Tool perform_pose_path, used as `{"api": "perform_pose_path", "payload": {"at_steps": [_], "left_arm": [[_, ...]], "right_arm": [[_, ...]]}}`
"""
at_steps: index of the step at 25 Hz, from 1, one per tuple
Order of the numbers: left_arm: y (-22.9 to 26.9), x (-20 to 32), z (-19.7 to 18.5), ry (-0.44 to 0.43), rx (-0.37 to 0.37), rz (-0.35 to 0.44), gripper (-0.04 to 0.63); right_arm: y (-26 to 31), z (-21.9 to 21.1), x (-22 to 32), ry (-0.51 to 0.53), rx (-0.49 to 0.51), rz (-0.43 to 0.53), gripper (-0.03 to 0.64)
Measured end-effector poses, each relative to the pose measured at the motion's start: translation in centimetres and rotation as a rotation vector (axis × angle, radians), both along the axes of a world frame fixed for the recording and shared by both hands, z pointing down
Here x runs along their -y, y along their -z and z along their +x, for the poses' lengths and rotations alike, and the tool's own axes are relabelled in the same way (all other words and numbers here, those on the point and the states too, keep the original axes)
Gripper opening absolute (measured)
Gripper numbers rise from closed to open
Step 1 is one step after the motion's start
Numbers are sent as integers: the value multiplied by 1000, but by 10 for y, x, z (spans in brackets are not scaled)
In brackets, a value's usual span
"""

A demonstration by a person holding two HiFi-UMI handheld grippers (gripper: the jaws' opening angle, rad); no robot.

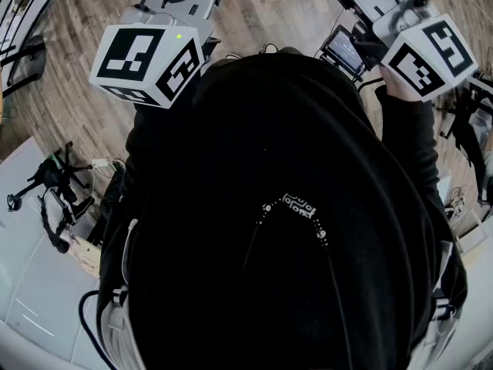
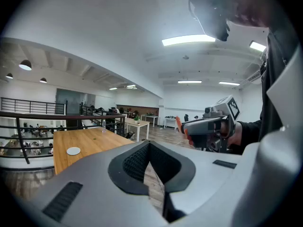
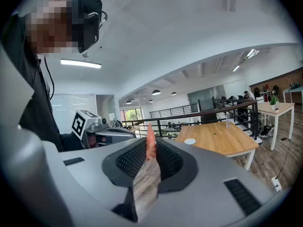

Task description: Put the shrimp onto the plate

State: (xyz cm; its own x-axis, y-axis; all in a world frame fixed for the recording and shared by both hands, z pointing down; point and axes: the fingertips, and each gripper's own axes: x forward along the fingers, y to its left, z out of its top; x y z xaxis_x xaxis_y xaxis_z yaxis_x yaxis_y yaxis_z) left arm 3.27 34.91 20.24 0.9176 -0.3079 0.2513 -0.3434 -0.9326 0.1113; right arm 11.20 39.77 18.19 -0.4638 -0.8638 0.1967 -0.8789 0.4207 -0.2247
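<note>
My right hand-held gripper (image 3: 151, 157) pinching the shrimp (image 3: 150, 140), lower half hidden, left hand-held gripper (image 2: 149, 151) pressed together, plate (image 3: 190, 141) tiny mid-right

The shrimp (image 3: 150, 142) is orange-pink. The left gripper (image 2: 150, 146) and the right gripper (image 3: 149, 151) are both pale grey, with black, finely ribbed pads (image 2: 132, 162). Each marker cube (image 1: 146, 64) is white with black square patterns. The plate (image 3: 190, 141) is white. The table (image 3: 218, 138) is honey-coloured wood with white legs. The floor (image 1: 254, 10) shows grey-brown wood planks. The person's sleeve (image 1: 412, 137) is black, and the railing (image 3: 227, 109) is dark.
</note>
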Motion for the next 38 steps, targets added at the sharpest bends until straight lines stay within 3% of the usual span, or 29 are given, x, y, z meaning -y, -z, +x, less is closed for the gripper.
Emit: {"api": "perform_pose_path", "payload": {"at_steps": [8, 17, 23, 34, 38], "left_arm": [[4, -6, -10, 70, -24, 11, -6], [2, 2, -29, 130, -45, 0, -6], [-1, 3, -21, 146, -51, -11, -5], [3, -12, 14, 86, -59, 8, -6], [2, -19, 27, 96, -63, 19, -6]], "right_arm": [[-4, -4, 5, 37, -31, 21, 77], [-8, -33, 23, 100, 7, 48, 77], [-15, -46, 12, 18, -35, 70, 77], [-3, -13, -4, -119, 8, 81, 77], [-6, -2, -11, -121, 19, 82, 77]]}}
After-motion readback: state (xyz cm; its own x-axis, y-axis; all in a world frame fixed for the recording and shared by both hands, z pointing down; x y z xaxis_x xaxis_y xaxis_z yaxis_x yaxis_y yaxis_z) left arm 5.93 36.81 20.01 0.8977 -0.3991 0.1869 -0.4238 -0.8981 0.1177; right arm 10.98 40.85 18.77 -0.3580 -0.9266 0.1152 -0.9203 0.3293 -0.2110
